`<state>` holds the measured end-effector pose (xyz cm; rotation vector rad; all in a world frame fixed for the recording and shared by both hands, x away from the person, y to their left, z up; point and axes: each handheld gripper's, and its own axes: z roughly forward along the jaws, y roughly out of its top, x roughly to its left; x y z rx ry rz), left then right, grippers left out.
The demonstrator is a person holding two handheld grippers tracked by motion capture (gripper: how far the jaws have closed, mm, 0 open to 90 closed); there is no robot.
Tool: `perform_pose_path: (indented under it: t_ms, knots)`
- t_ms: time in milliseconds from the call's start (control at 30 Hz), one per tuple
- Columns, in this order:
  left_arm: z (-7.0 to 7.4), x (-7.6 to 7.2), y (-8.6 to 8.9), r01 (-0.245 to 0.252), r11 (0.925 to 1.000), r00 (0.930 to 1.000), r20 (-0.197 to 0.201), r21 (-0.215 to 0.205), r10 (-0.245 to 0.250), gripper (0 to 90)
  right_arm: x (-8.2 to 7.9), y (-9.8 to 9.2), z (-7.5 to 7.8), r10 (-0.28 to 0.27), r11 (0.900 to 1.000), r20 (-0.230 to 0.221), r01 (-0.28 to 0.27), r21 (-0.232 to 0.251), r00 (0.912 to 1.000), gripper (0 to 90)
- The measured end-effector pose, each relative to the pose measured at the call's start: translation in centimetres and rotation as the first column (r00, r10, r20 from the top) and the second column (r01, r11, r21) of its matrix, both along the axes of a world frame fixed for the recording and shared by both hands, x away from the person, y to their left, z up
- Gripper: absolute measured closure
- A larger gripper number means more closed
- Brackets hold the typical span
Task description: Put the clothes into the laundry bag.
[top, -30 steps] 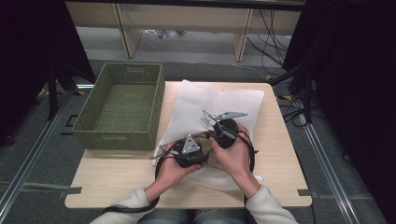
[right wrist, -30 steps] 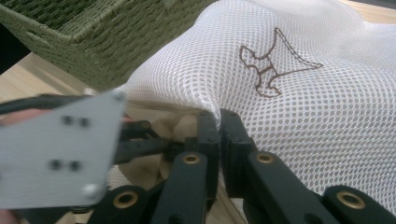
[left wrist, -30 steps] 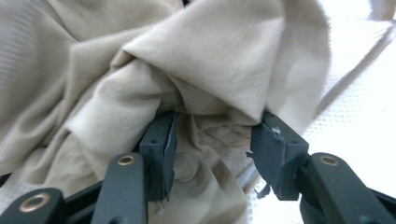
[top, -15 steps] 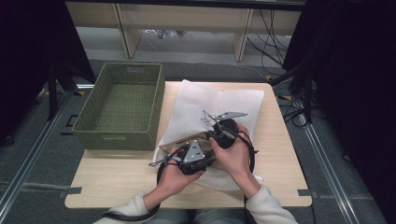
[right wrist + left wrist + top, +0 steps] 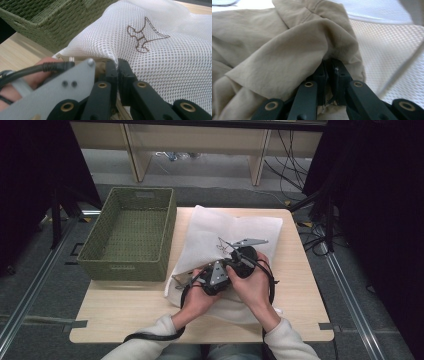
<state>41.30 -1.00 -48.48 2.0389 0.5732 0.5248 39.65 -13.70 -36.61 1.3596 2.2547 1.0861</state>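
Pale wooden table (image 5: 300,285); left gripper (image 5: 331,75) has just closed on creased beige cloth (image 5: 274,55); right gripper (image 5: 117,68) pinches white mesh bag (image 5: 160,50)

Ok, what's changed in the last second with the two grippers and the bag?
The left gripper has shifted sideways at the mouth of the mesh bag, and its jaws have just been closing; they now pinch a fold of the beige garment. The right gripper stayed put, clamped on the bag's edge. The basket and the bag on the table lie as before.
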Motion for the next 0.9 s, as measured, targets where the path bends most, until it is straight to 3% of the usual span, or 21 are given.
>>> perform_pose_path:
  t_ms: [33,67,100,133,200,267,333,433,500,533,633,733,900]
  knots:
    - [-0.1,0.0,-0.2,-0.011,0.9992,0.9999,-0.014,-0.039,0.01,81.0,0.1,-0.1,0.0,0.011,1.0,0.005,-0.011,0.002,0.9999,88.3]
    - [0.1,0.0,0.1,0.002,1.0,1.0,-0.008,-0.005,-0.002,80.1,0.0,-0.2,0.1,-0.001,1.0,0.004,0.001,-0.003,1.0,88.4]
    - [0.0,-0.2,0.0,-0.004,0.9998,0.9999,-0.012,-0.021,0.003,78.4,0.1,-0.2,0.0,0.009,1.0,-0.005,-0.008,0.01,1.0,88.3]
    - [0.1,-0.3,0.2,0.017,0.9998,0.9998,-0.013,-0.003,-0.017,75.4,0.2,-0.3,0.0,0.004,1.0,0.006,-0.004,-0.003,1.0,88.3]
    - [0.1,-0.9,0.6,0.029,0.9995,0.9994,-0.02,-0.009,-0.03,68.9,0.1,-0.3,0.0,0.004,1.0,-0.006,-0.004,-0.005,1.0,88.3]
    - [0.4,-1.6,1.2,0.038,0.9991,0.9977,-0.055,-0.016,-0.039,63.2,0.2,-0.2,-0.1,0.002,1.0,-0.012,-0.002,-0.006,0.9999,88.3]
    - [0.9,-2.4,2.0,0.03,0.9988,0.9979,-0.056,-0.04,-0.032,58.8,0.3,-0.2,-0.2,0.01,1.0,0.005,-0.01,-0.022,0.9999,88.3]
    - [1.8,-3.1,3.8,0.058,0.9983,0.9964,-0.064,0.011,-0.057,53.2,0.2,-0.1,-0.2,0.006,1.0,-0.011,-0.006,-0.014,0.9999,88.3]
    - [1.9,-3.5,4.3,0.057,0.9984,0.9955,-0.075,-0.005,-0.057,48.6,0.1,-0.2,-0.2,0.014,1.0,-0.014,-0.015,-0.02,0.9998,88.3]
    - [2.1,-3.8,5.3,0.055,0.998,0.9947,-0.089,0.033,-0.052,47.5,0.0,-0.1,-0.2,0.004,1.0,-0.021,-0.005,-0.018,0.9998,88.3]
    - [1.9,-4.1,6.6,0.034,0.998,0.9923,-0.121,0.053,-0.027,44.4,0.0,-0.2,-0.2,0.004,1.0,-0.021,-0.005,-0.02,0.9998,88.3]
    - [1.1,-3.9,7.3,0.015,0.9983,0.9885,-0.151,0.057,-0.006,43.6,0.1,-0.2,-0.3,0.012,1.0,-0.018,-0.012,-0.024,0.9998,88.3]
    - [0.3,-3.3,6.9,0.011,0.9965,0.9838,-0.179,0.083,0.004,45.1,0.0,0.0,-0.3,-0.002,1.0,-0.026,0.001,-0.021,0.9997,88.3]
